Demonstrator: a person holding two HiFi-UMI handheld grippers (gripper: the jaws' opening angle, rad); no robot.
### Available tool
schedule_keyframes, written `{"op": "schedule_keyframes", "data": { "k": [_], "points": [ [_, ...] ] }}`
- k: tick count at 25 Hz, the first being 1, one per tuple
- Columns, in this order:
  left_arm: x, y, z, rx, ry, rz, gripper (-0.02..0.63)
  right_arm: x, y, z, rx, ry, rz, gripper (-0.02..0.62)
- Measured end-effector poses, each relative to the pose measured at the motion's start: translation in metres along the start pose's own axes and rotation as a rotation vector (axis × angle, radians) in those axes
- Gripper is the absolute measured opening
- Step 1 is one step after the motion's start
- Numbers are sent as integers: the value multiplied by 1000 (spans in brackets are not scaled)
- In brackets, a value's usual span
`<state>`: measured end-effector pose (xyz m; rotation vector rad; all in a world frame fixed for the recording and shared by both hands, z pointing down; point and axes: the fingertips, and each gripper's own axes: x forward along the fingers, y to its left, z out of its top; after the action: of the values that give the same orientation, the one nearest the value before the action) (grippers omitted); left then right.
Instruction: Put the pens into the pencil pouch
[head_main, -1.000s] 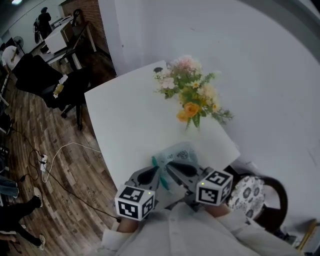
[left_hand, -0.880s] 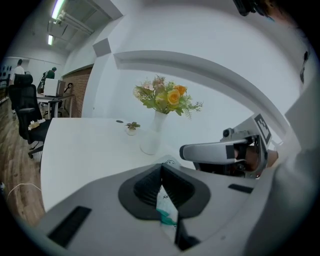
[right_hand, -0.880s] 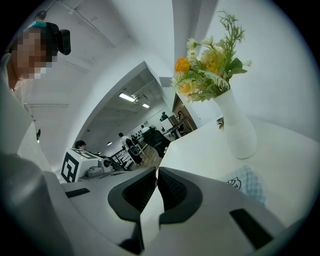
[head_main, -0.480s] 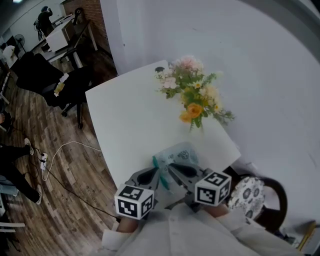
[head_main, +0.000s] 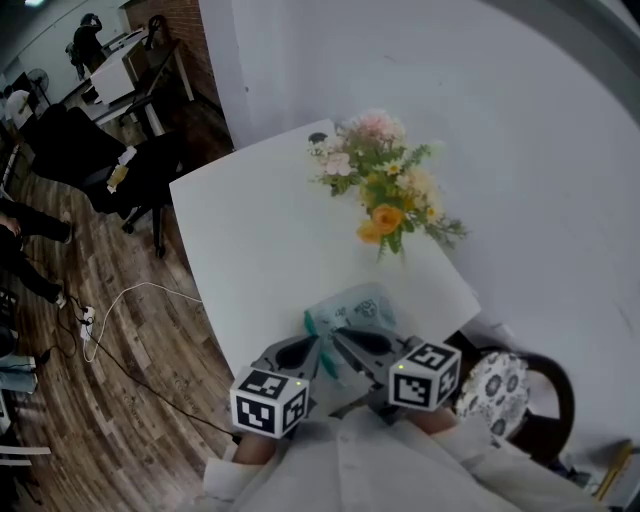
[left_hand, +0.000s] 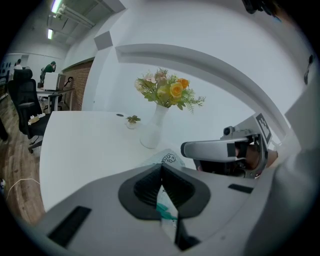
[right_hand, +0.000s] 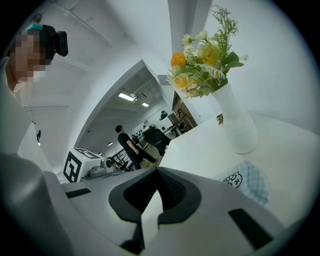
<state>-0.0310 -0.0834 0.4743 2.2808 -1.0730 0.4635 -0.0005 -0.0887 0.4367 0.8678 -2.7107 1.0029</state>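
The pencil pouch, translucent with a pale blue check and a teal zipper, lies at the near edge of the white table. My left gripper is shut on its zipper edge. In the left gripper view, teal shows between the closed jaws, with the pouch beyond. My right gripper is just to the right of the left one, its tips closing together. A pale strip sits behind them, and I cannot tell if it is pouch or table. The pouch lies to its right. No pen shows.
A white vase of flowers stands mid-table behind the pouch. A tiny potted plant sits at the far edge. A chair with a floral cushion is at my right. The wood floor at the left has a white cable.
Both grippers and the pouch stay where they were. Only people on the floor at the left have shifted.
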Motion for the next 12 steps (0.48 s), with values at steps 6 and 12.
{"op": "schedule_keyframes", "data": {
  "k": [6,12],
  "points": [
    [-1,-3,0,-5,-2,-12,6,0,1,-1,1,2,-10,8],
    [0,-3,0,-2,-1,-12,6,0,2,-2,5,6,1,6]
  ]
}}
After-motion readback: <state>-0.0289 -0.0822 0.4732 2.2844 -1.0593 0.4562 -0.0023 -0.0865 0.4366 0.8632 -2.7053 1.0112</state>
